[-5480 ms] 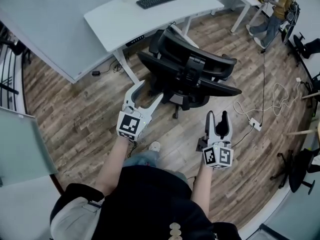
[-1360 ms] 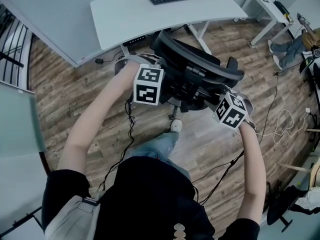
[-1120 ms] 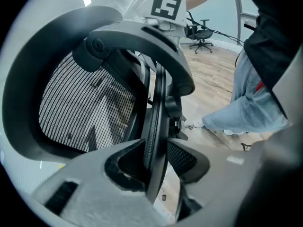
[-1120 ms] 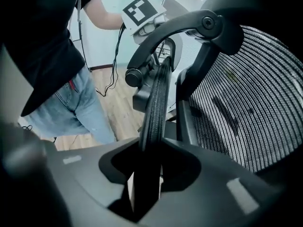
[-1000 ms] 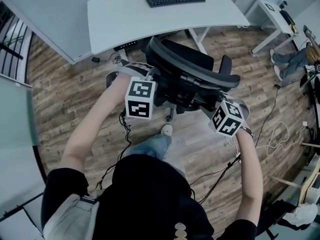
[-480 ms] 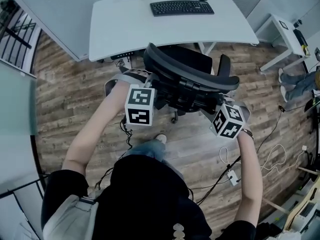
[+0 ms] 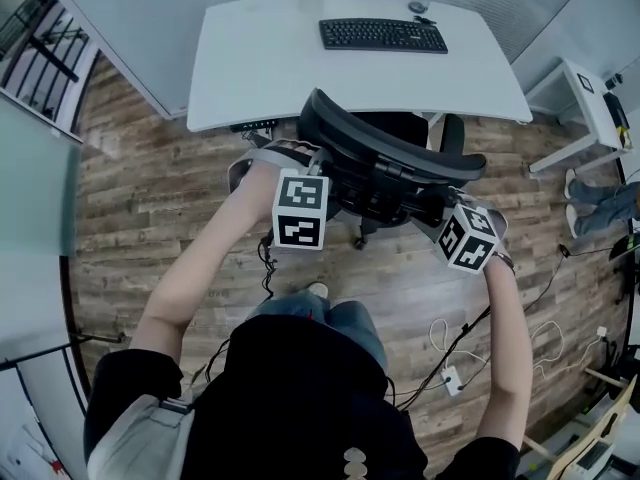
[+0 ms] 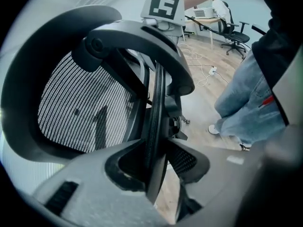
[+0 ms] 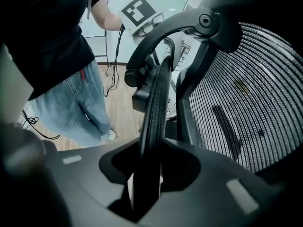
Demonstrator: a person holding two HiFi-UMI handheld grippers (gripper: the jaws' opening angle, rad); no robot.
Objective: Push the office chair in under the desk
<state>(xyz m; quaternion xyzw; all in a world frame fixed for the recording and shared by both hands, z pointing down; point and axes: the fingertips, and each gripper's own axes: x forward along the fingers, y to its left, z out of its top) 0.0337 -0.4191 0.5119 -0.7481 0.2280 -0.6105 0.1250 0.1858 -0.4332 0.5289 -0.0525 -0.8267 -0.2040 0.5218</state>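
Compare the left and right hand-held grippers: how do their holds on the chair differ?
The left hand-held gripper clamps the left back edge of the chair; the right hand-held gripper clamps its right edge. In the head view the left one sits nearer the desk, the right one farther back. Both are shut on the back's thin rim.

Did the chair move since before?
Yes. The office chair has rolled toward the desk: earlier it stood clear of the desk's front edge, now its backrest sits right at it.
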